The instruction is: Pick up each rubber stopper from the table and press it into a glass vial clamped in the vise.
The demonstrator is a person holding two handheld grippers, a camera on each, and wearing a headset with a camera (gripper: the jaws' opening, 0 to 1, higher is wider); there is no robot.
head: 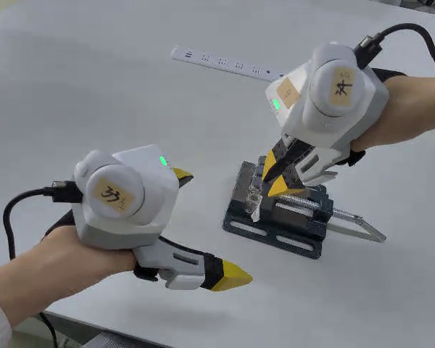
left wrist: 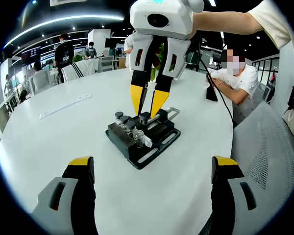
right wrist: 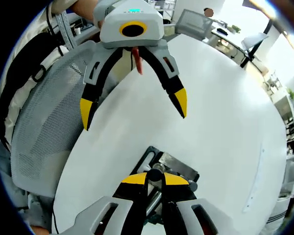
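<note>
Hanging over the near edge of the tabletop [head: 116, 87], the left gripper [head: 208, 225] is held in a hand [head: 54, 264] with its yellow-tipped tongs spread wide apart and nothing between them. A black cable [head: 14, 206] trails from its back end.

Just beyond it, toward the near right part of the tabletop, stands the black vise [head: 272, 230], its silver screw handle [head: 355, 221] pointing toward the right edge. In the left gripper view a short row of glass vials [left wrist: 131, 126] sits in the top of the vise. Several of them carry dark round tops that look like rubber stoppers [left wrist: 119, 115], though they are too small to be sure.

The right gripper [head: 277, 178] points down at the vise from above, its tips just over the vials. Its tongs are drawn close, with only a narrow gap. In the right gripper view a dark round thing [right wrist: 154, 173] lies between the tips, and I cannot tell whether it is pinched or simply sits below them.

Farther in, toward the far edge, a white power strip [head: 225, 63] lies flat, well apart from the vise. A grey mesh chair [left wrist: 267, 147] stands beside the table. Beyond it, at the table's edge, sits a person in a white shirt [left wrist: 242, 81].
</note>
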